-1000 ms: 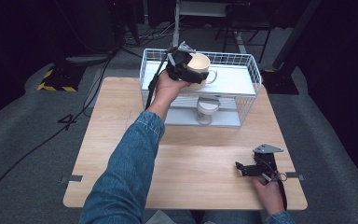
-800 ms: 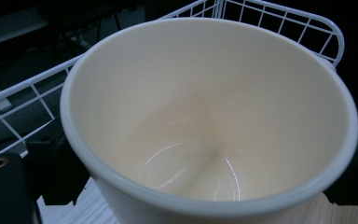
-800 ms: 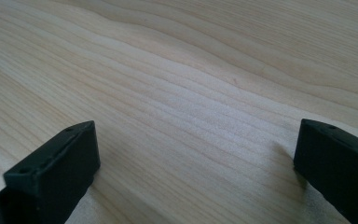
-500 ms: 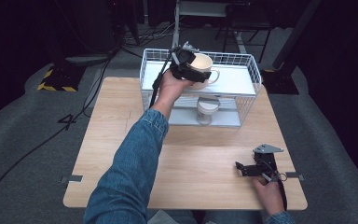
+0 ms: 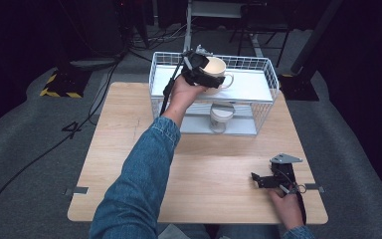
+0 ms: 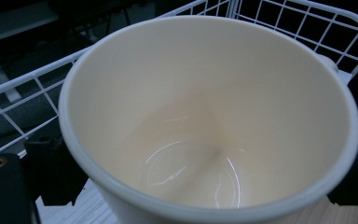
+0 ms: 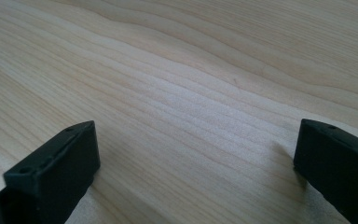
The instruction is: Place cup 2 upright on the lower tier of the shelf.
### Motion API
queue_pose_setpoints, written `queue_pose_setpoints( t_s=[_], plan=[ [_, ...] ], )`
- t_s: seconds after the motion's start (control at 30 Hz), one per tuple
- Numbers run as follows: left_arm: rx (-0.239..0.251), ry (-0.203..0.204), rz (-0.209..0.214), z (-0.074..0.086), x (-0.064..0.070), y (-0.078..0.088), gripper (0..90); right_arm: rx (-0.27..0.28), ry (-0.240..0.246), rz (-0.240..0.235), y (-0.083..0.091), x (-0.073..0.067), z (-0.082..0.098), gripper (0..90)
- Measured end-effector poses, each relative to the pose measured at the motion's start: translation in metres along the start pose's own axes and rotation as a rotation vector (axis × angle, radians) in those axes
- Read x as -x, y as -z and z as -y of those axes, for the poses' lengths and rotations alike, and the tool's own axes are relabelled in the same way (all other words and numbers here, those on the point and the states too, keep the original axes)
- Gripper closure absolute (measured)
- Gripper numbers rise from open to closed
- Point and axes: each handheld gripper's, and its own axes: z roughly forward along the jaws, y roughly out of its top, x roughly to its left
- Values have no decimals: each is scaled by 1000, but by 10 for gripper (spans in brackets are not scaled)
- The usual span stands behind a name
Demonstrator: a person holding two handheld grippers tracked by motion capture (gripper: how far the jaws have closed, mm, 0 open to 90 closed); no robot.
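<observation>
Item: cream mug point(image 5: 218, 71), being carried tilted by the left tool point(image 5: 199, 69) clamping it over the wire rack's point(image 5: 271, 74) top shelf for stowing; right tool point(image 5: 268, 180) idling wide open, empty, at the bench's point(image 5: 129, 129) near right corner.

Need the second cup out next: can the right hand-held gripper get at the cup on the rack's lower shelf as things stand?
Probably yes. The right hand-held gripper rests open on the table, holding nothing. The lower cup stands at the wire rack's open front, with bare table between. The left forearm lies off to the side.
</observation>
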Motion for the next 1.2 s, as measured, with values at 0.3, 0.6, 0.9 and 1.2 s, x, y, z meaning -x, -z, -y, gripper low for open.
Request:
queue_pose_setpoints(
  t_s=[0.3,0.6,0.9,1.2],
  plan=[
    [5,13,-25,0,-2,0,19,0,0,0,0,0,0,4],
    [50,30,-15,-2,-3,10,0,0,1,0,0,0,0,4],
    [80,28,-7,0,-1,27,0,0,2,2,0,0,0,4],
    [95,15,9,5,6,53,0,-2,0,1,0,0,0,4]
  ],
)
